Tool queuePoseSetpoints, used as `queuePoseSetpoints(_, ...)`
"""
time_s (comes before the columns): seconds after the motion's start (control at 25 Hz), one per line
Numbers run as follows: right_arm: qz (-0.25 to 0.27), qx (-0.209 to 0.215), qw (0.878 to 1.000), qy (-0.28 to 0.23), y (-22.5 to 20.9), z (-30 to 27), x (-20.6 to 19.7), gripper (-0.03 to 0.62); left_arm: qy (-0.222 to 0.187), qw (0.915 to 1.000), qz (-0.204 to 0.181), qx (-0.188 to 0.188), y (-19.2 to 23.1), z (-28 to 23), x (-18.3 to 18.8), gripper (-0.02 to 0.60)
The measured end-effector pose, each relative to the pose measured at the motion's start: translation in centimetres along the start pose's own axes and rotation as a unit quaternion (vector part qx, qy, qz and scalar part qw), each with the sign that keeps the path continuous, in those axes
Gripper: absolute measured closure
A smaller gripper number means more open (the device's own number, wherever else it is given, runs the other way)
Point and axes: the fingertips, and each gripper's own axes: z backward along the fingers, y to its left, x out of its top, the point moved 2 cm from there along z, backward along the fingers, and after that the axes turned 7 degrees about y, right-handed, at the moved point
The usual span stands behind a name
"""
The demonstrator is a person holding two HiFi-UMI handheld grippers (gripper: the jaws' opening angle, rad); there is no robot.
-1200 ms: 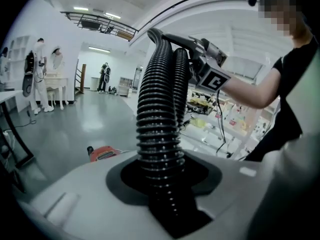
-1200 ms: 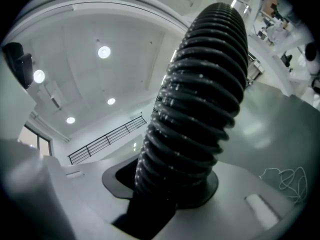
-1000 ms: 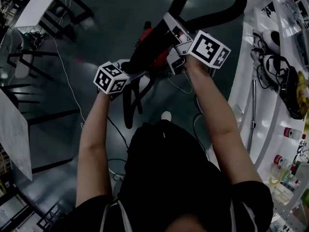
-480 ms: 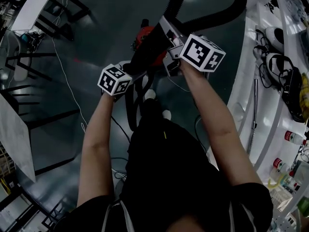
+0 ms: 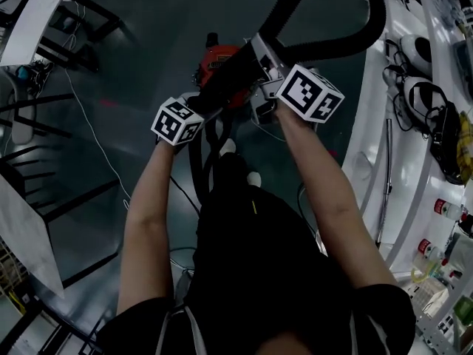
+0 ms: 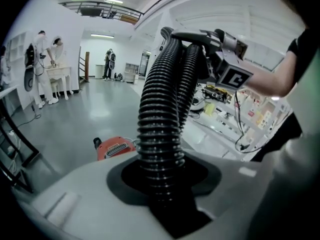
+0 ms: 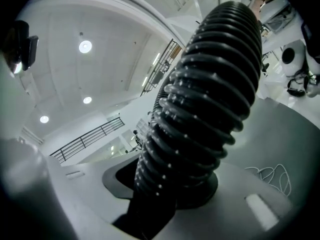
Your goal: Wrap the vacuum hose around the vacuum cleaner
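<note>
A black ribbed vacuum hose [image 5: 369, 21] loops across the top of the head view and comes down between both grippers. The red vacuum cleaner [image 5: 220, 61] stands on the dark floor just beyond them. My left gripper [image 5: 198, 108] is shut on the hose [image 6: 159, 134], which rises straight out of its jaws. My right gripper [image 5: 260, 80] is shut on the hose [image 7: 200, 114] higher along it and shows in the left gripper view [image 6: 220, 41]. The red cleaner [image 6: 115, 148] shows low behind the hose in that view. Both sets of pads are hidden by the hose.
A white curved bench [image 5: 403, 146] runs down the right with headsets, bottles and cables on it. Dark table and chair frames [image 5: 52, 102] stand at the left. A thin cable [image 5: 100, 124] trails over the floor. People [image 6: 47, 66] stand far off by a white wall.
My right gripper has drawn a little nearer to the person with the hose. More of the hose loop shows at the top. The left gripper has hardly moved.
</note>
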Motion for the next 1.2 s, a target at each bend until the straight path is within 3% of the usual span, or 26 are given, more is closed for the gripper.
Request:
queuePoseSetpoints(0.84, -0.139, -0.073, 0.987, -0.026, -10.4, -12.5, -5.4, 0.433, 0.098, 0.9949, -0.007, -0.020, 17.2, -5.9, -2.1, 0.430)
queuePoseSetpoints(1.2, -0.197, -0.080, 0.976, -0.041, -15.6, -16.5, -7.8, 0.434, 0.147, 0.9891, -0.001, -0.005, 23.0, -9.7, -2.7, 0.445)
